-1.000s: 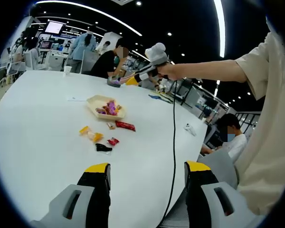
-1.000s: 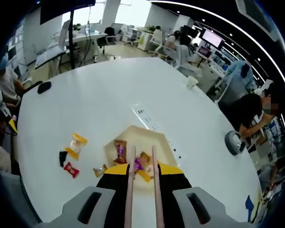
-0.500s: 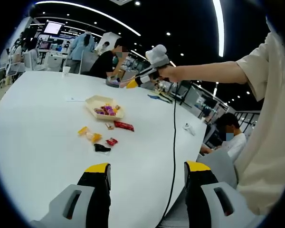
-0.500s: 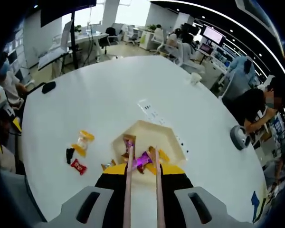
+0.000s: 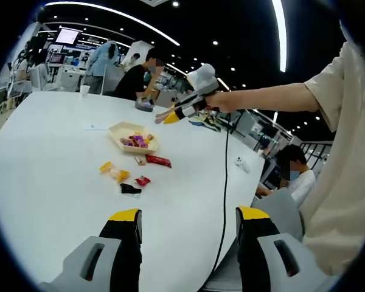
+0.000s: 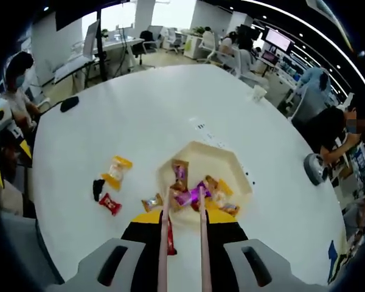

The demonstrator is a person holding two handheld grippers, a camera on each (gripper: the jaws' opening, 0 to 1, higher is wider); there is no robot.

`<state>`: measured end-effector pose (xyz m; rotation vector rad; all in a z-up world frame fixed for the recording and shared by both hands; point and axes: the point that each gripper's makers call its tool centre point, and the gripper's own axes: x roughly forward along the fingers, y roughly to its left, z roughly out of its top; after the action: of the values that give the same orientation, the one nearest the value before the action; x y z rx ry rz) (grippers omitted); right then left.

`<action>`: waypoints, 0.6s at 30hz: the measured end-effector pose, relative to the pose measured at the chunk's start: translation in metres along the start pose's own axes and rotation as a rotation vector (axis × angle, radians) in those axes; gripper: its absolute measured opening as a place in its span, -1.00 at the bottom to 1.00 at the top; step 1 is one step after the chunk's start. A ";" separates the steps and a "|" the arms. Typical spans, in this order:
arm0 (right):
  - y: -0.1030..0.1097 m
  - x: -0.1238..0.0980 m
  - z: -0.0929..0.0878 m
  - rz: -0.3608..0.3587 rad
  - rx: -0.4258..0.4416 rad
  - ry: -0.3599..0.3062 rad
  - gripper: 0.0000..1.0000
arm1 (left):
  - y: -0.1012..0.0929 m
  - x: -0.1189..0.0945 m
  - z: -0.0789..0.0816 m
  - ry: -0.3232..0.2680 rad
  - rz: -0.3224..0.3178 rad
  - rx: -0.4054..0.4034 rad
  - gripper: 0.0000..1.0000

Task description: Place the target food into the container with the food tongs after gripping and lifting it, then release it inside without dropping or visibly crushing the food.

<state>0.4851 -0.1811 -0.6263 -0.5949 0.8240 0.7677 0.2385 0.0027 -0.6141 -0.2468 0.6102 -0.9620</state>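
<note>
Right hand-held gripper (image 6: 182,210) withdrawn; container (image 6: 237,173) just beyond tongs (image 6: 202,243).

Open office (image 6: 170,42) — desks; dark ceiling (image 5: 231,36) lights.

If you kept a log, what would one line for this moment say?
right gripper: holding tongs above tray, tips apart | tray: several wrapped snacks | table: loose snacks beside tray | left gripper: open, idle

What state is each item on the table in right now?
Cream hexagonal tray: upright, holding several wrapped snacks.
Purple-wrapped snack: lying in the tray.
Long red-wrapped snack: on the white table, outside the tray.
Black-wrapped snack: on the table.
Pink food tongs: tips apart, empty.
Left gripper: open.
</note>
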 end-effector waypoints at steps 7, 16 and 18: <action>0.013 0.002 -0.013 0.018 0.010 0.015 -0.51 | -0.001 0.001 0.000 0.004 -0.005 0.002 0.23; 0.040 0.009 -0.021 0.052 -0.002 0.028 -0.51 | -0.003 0.003 0.000 0.005 -0.011 0.006 0.23; 0.042 0.010 -0.023 0.055 -0.002 0.031 -0.51 | -0.002 0.002 -0.001 0.007 -0.007 0.006 0.23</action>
<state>0.4465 -0.1691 -0.6540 -0.5897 0.8715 0.8113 0.2372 0.0001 -0.6146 -0.2409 0.6129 -0.9718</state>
